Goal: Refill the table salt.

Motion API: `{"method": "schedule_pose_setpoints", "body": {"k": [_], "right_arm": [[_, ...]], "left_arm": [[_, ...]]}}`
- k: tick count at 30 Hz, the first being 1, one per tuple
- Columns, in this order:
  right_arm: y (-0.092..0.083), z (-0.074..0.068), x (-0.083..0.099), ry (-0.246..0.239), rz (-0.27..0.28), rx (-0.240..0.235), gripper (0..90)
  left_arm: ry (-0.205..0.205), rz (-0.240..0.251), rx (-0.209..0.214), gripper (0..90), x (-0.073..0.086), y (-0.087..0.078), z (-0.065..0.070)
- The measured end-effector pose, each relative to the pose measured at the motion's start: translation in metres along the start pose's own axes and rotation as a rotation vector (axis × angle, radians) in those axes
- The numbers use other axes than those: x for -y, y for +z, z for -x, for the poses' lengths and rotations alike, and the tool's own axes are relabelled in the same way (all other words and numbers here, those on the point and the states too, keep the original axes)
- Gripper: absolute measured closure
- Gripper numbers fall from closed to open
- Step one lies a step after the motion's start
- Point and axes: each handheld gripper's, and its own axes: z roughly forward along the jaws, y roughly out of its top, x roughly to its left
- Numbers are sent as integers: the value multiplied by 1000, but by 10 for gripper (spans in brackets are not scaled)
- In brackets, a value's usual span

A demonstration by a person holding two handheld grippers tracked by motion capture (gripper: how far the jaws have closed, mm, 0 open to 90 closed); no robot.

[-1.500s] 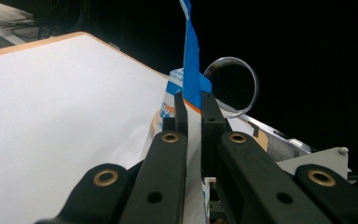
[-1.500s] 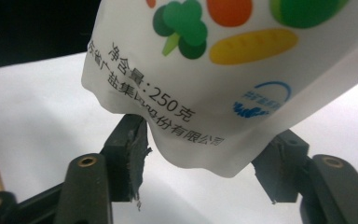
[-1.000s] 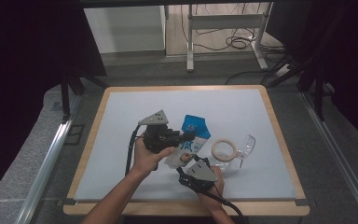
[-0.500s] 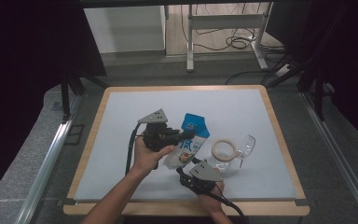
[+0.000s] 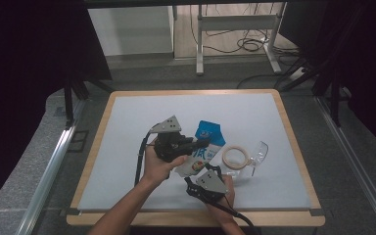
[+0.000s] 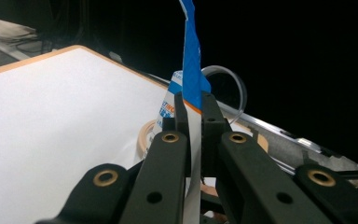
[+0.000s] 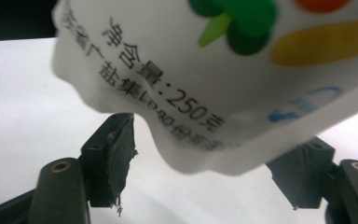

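Observation:
A blue and white printed pouch (image 5: 210,134) is held up off the white table (image 5: 127,122) near its middle. My left gripper (image 5: 201,143) is shut on the pouch's thin edge; in the left gripper view the jaws (image 6: 193,105) pinch the flat sheet of the pouch (image 6: 192,60), which rises above them. My right gripper (image 5: 198,176) sits just below the pouch's white lower end. Its jaws have just been opening. In the right gripper view the pouch's (image 7: 205,70) crumpled end hangs between the two pads (image 7: 114,154) without touching them.
A tan roll of tape (image 5: 236,157) lies right of the pouch, beside a clear plastic piece (image 5: 258,152). The table has a wooden rim (image 5: 293,137). Both forearms come in from the near edge.

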Motion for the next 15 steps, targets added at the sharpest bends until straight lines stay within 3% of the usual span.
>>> {"method": "schedule_pose_setpoints", "body": {"k": [3, 6, 15], "right_arm": [[2, 0, -1, 22, 9, 19, 275], [-1, 3, -3, 42, 30, 15, 345], [-12, 2, -6, 97, 20, -82, 415]], "left_arm": [[-3, -1, -2, 900, -1, 0, 1], [-17, -3, 3, 900, 0, 2, -1], [-16, -11, -25, 900, -2, 3, -4]]}}
